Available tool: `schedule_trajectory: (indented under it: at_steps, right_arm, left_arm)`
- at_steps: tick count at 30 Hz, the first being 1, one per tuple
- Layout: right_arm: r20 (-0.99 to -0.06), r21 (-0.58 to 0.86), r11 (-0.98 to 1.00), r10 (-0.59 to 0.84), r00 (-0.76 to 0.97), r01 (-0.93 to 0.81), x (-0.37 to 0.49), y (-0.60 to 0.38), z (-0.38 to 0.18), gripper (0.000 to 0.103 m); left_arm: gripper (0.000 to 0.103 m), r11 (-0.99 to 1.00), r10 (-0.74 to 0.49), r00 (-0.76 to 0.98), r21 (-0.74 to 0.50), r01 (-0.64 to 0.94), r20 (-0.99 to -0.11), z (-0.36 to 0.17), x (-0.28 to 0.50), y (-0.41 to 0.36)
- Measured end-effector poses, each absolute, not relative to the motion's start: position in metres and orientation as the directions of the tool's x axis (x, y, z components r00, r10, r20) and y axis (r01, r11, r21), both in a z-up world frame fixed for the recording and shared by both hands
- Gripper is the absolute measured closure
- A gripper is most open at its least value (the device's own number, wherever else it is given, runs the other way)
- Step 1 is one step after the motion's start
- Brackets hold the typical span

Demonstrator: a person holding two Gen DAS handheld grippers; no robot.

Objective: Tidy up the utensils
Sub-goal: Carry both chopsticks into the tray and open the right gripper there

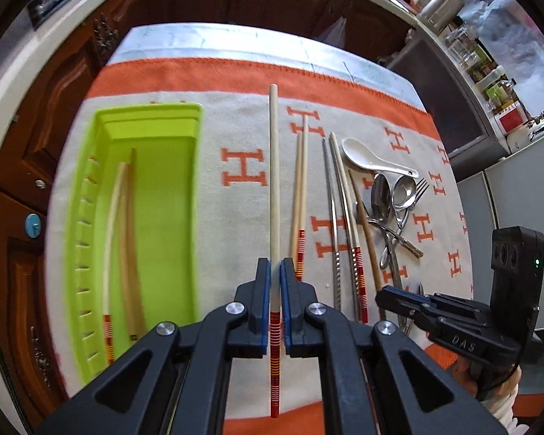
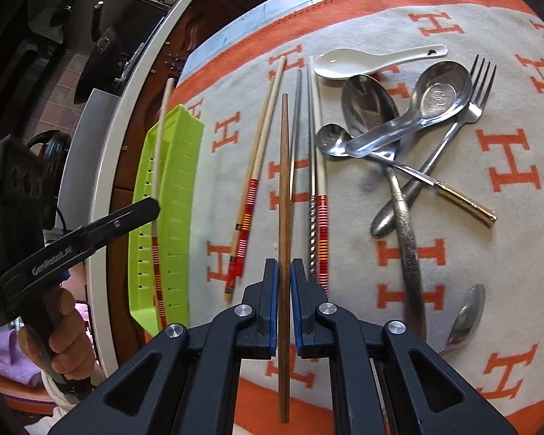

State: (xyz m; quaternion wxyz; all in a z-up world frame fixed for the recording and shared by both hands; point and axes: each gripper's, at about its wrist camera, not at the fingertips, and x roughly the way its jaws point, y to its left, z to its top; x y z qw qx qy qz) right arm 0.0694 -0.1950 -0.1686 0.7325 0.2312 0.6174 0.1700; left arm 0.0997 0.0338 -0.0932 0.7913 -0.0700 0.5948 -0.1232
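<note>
My left gripper (image 1: 275,266) is shut on a pale chopstick with a red-striped end (image 1: 274,181), held above the cloth right of the green tray (image 1: 163,224). The tray holds two chopsticks (image 1: 121,239). My right gripper (image 2: 284,266) is shut on a dark brown wooden chopstick (image 2: 284,181), held over the cloth. More chopsticks (image 2: 254,166), metal chopsticks (image 2: 296,116), a white ceramic spoon (image 2: 362,61), metal spoons (image 2: 391,123) and a fork (image 2: 478,87) lie on the cloth. In the right wrist view the left gripper (image 2: 152,208) with its chopstick is over the tray (image 2: 177,188).
The table is covered by a beige and orange cloth with H letters (image 1: 243,170). Dark wooden cabinets (image 1: 36,145) stand left and behind. A counter with jars and pots (image 1: 468,47) is at the back right. One more spoon (image 2: 466,317) lies near the front.
</note>
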Motion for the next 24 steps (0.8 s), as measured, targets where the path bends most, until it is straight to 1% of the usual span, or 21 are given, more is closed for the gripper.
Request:
schedule_trajectory:
  at_steps: [3, 6, 10, 17, 19, 20, 22, 24]
  right_arm:
    - [-0.821, 0.554, 0.832, 0.541, 0.184, 0.026, 0.066, -0.19, -0.162, 0.096]
    - [-0.816, 0.56, 0.828, 0.549, 0.182, 0.014, 0.065, -0.183, -0.157, 0.096]
    - [-0.812, 0.565, 0.825, 0.556, 0.175, -0.001, 0.065, -0.175, -0.154, 0.096]
    - [-0.813, 0.564, 0.825, 0.559, 0.161, -0.017, 0.064, -0.163, -0.15, 0.096]
    - [-0.813, 0.565, 0.825, 0.56, 0.158, -0.022, 0.066, -0.16, -0.15, 0.096]
    - [-0.812, 0.566, 0.824, 0.562, 0.157, -0.023, 0.067, -0.159, -0.15, 0.096]
    - [-0.809, 0.571, 0.82, 0.568, 0.151, -0.023, 0.067, -0.155, -0.149, 0.096]
    - [-0.804, 0.58, 0.814, 0.577, 0.146, -0.024, 0.069, -0.152, -0.147, 0.096]
  left_arm:
    - [0.1, 0.973, -0.228, 0.299, -0.21, 0.091, -0.926, -0.084, 0.091, 0.057]
    - [0.1, 0.986, -0.166, 0.309, -0.155, 0.061, -0.937, -0.087, 0.091, 0.085]
    - [0.1, 0.996, -0.092, 0.28, -0.09, 0.021, -0.955, -0.105, 0.09, 0.109]
    - [0.099, 1.0, -0.008, 0.235, -0.01, -0.009, -0.972, -0.135, 0.082, 0.128]
    - [0.098, 1.0, 0.0, 0.238, -0.005, -0.02, -0.971, -0.137, 0.08, 0.132]
    - [0.095, 1.0, 0.007, 0.242, 0.001, -0.026, -0.97, -0.136, 0.079, 0.134]
    - [0.087, 0.999, 0.013, 0.256, 0.005, -0.035, -0.967, -0.133, 0.077, 0.136]
    - [0.086, 0.999, 0.012, 0.276, 0.0, -0.042, -0.961, -0.127, 0.073, 0.138]
